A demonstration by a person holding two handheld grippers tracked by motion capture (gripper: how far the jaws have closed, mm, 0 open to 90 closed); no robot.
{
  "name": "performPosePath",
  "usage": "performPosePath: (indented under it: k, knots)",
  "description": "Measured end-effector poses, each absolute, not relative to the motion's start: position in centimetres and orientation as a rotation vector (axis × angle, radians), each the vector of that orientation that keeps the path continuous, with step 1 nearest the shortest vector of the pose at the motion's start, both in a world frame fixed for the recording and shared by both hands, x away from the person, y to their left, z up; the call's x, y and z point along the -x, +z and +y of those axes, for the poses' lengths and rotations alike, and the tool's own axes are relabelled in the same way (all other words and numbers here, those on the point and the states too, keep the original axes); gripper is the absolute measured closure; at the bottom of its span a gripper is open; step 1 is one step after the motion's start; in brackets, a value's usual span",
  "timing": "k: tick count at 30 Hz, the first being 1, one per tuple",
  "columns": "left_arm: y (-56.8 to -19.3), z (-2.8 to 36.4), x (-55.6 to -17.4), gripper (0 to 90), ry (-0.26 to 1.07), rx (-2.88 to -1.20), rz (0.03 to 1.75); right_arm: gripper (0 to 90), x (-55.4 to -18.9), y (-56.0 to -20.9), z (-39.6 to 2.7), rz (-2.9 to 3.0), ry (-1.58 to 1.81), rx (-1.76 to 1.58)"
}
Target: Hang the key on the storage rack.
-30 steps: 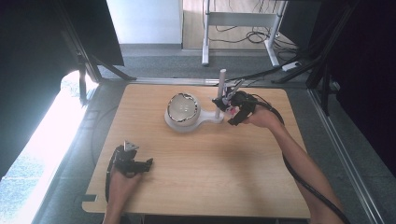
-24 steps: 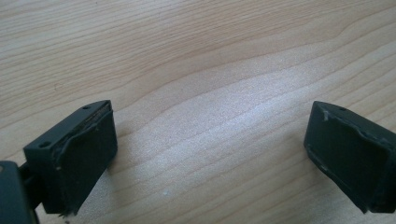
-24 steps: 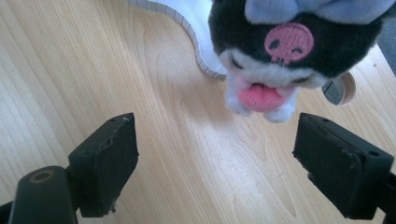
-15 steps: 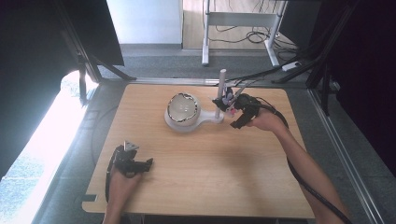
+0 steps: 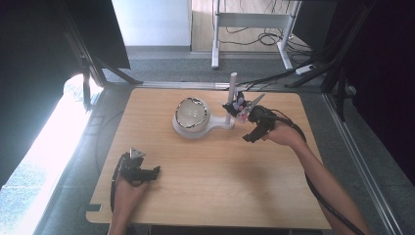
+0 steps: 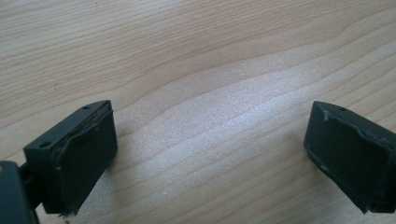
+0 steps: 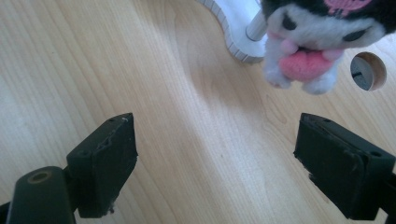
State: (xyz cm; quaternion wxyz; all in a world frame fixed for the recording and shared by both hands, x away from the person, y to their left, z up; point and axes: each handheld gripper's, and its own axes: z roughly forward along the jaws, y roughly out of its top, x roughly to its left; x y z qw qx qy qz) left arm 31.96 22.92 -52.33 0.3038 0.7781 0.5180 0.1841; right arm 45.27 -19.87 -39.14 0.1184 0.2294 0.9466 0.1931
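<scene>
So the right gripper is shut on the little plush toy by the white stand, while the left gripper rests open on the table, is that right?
Not quite: the right gripper is open, with bare table between its jaws, as the right gripper view shows. The plush toy hangs ahead of it by the white stand. The left gripper does rest open on the table.

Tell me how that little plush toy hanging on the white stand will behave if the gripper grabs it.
The plush toy looks furry, so it would probably squash softly and weigh little. Hanging beside the stand's post, it may swing when nudged.
</scene>
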Motion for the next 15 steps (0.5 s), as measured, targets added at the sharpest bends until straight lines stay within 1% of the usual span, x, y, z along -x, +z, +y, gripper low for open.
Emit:
performPosePath:
  k: [15]
  knots:
    - [-52.3,22.9,-32.0,2.5,0.488,-2.059,1.373,9.3,-42.4,-39.7,-21.4,2.756,0.618,-0.665]
